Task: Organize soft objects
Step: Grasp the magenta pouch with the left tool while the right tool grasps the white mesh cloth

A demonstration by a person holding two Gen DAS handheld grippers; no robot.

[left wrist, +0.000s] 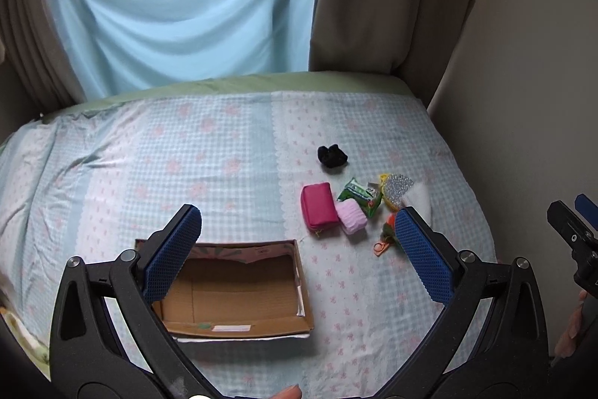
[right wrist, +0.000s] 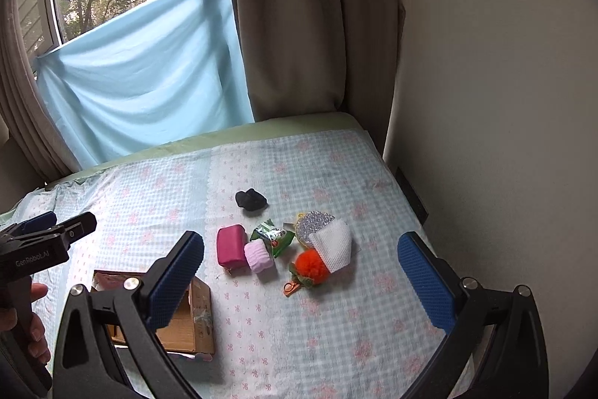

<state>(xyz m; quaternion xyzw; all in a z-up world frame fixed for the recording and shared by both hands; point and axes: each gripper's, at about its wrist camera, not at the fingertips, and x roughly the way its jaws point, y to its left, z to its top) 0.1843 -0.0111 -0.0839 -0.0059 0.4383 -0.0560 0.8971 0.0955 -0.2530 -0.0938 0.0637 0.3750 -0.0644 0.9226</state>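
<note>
Checked bedspread (right wrist: 336,343) under a curtained window, bearing a small heap toward the right edge: pink pouch (right wrist: 231,245), pale pink sponge (right wrist: 258,256), green packet (right wrist: 273,235), white mesh pad (right wrist: 334,245), orange pompom (right wrist: 312,262), black cloth (right wrist: 251,200) farther back. Cardboard box (left wrist: 239,290) near the front edge, open. Likely all light and squashy; best pinched across the pouch's narrow middle, long axis running front to back. Left gripper (left wrist: 297,249) and right gripper (right wrist: 301,277) spread wide, holding nothing.

cardboard box (left wrist: 239,290): 1 | black cloth (right wrist: 251,200): 1 | magenta pouch (right wrist: 231,245): 1 | pink sponge (right wrist: 258,256): 1 | green packet (right wrist: 273,235): 1 | silver scrubber (right wrist: 314,222): 1 | white mesh (right wrist: 334,245): 1 | orange pompom (right wrist: 311,263): 1
</note>
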